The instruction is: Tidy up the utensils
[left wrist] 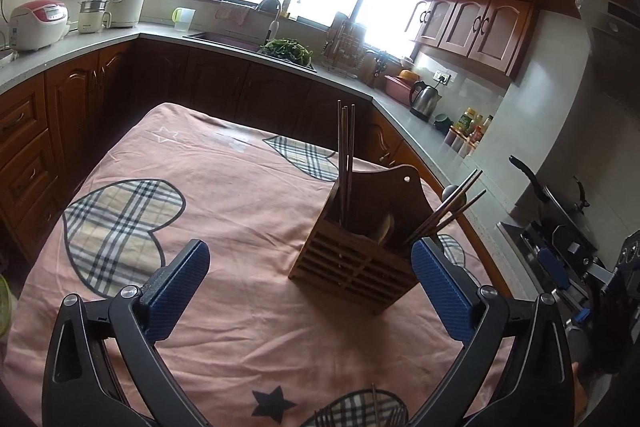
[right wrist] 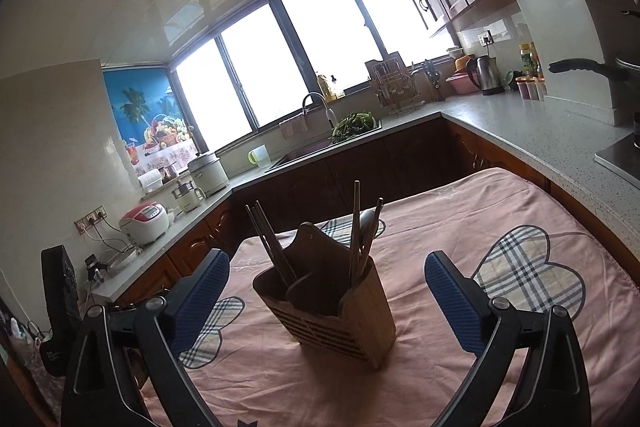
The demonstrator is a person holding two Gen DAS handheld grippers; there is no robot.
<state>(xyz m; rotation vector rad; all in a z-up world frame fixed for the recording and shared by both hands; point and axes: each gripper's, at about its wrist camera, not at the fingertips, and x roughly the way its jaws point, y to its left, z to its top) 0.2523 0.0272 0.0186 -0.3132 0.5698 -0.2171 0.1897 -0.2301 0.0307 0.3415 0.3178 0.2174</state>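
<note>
A: Progress entry requested. Where are the utensils found?

B: A wooden holder (left wrist: 362,251) is seen upright on the desk (left wrist: 224,195), which is covered by a pink cloth with plaid hearts. Three chopsticks (left wrist: 345,163) are stood nearly vertical in one compartment. More chopsticks (right wrist: 362,239) are leaned outward in the other, together with what is judged to be a spoon (left wrist: 454,193); its bowl is only partly shown.

A: And the grippers?

B: The left gripper (left wrist: 310,287) is held wide open, and nothing is gripped. The right gripper (right wrist: 326,303) is likewise spread wide and empty. Both are held short of the holder, not touching it.

A: Anything left outside the holder?

B: One thin stick, probably a chopstick (left wrist: 375,403), is seen lying on the cloth at the bottom edge of the left wrist view, near the left gripper. The rest of that area is cut off.

A: Judgement?

B: The task is judged mostly done. At least one piece is left to be collected.
</note>
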